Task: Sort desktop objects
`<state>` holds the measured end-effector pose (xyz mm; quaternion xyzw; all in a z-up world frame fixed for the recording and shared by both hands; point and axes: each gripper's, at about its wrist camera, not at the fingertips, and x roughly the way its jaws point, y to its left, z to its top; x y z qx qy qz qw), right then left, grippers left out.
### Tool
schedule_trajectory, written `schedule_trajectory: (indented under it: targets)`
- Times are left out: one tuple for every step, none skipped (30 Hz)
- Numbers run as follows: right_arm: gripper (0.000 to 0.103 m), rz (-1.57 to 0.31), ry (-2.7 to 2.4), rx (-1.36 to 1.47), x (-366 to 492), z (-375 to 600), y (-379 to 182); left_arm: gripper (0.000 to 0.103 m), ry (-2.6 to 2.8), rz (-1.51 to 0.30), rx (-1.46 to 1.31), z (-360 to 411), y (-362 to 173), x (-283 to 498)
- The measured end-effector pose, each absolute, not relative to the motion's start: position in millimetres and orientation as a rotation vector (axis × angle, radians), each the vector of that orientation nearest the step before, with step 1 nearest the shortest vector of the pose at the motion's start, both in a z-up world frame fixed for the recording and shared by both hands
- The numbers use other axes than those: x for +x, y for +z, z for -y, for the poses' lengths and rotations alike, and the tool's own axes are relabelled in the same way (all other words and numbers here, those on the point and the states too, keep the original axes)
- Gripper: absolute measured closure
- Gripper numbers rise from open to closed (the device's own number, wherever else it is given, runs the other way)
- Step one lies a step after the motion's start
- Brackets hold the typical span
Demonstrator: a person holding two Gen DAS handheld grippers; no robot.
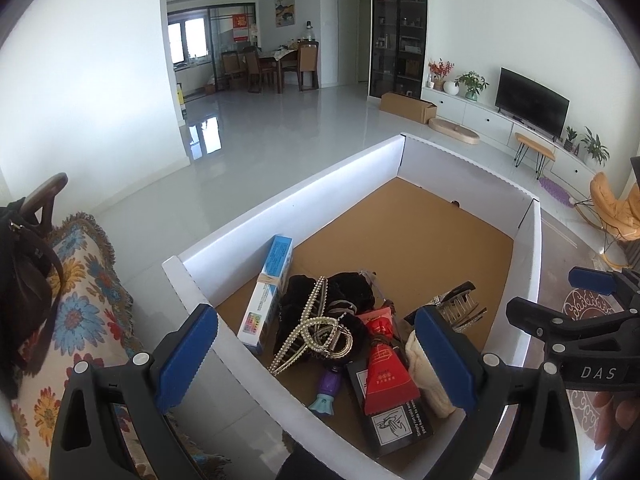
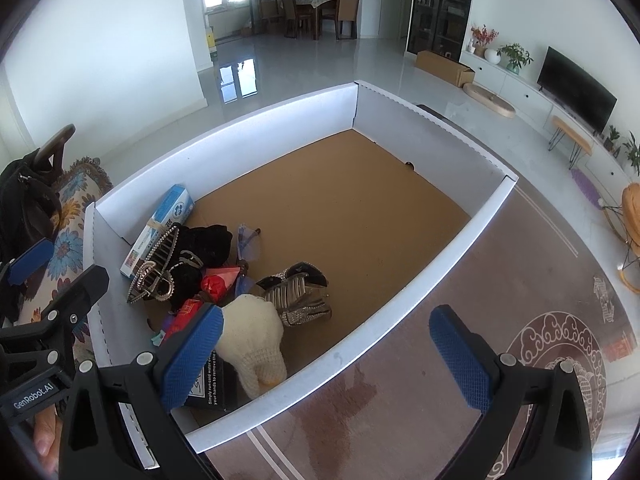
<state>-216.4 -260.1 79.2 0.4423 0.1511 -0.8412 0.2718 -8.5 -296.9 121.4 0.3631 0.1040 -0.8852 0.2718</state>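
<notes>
Over a white box (image 2: 420,256) on a rug (image 2: 500,300), both grippers gaping, gripping nothing: left gripper (image 1: 316,356) above the near-corner pile; right gripper (image 2: 326,350) straddling the wall; heaped inside: glove (image 2: 256,340), clip (image 2: 300,292), blue carton (image 2: 160,228), black cloth (image 2: 204,248).

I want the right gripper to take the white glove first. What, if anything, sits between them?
Nothing visible. The open right gripper hovers by the white glove, which lies uncovered atop the pile against the box wall.
</notes>
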Motion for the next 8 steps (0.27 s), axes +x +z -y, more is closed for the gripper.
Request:
schedule_trajectory:
  targets:
    - [0.0,-0.409,-2.264,1.189,-216.0,260.6,79.1,0.002,-2.385,-0.282,0.979,297.4,121.2,-8.7]
    - [0.0,-0.412,-2.264,1.187,-215.7,261.1,79.0,0.002,-2.39,-0.285,0.981,297.5,121.3,-8.6]
    - [0.0,-0.416,-2.265,1.184,-215.5,261.5,78.8,0.002,-2.399,-0.29,0.978,297.6,121.6,-7.9]
    - [0.0,-0.42,-2.266,1.182,-215.2,262.2,78.6,0.002,-2.404,-0.291,0.96,297.0,122.7,-6.0]
    - [0.0,-0.423,-2.267,1.18,-215.0,262.6,78.5,0.002,-2.4,-0.289,0.931,296.4,124.4,-3.5]
    - [0.0,-0.423,-2.268,1.178,-214.8,262.6,78.7,0.002,-2.398,-0.283,0.897,295.1,126.9,-0.8]
    - [0.0,-0.422,-2.269,1.176,-214.6,262.9,78.8,0.002,-2.398,-0.275,0.873,293.6,129.0,1.6]
    - [0.0,-0.42,-2.269,1.175,-214.6,262.8,79.1,0.002,-2.397,-0.266,0.859,292.3,131.0,2.7]
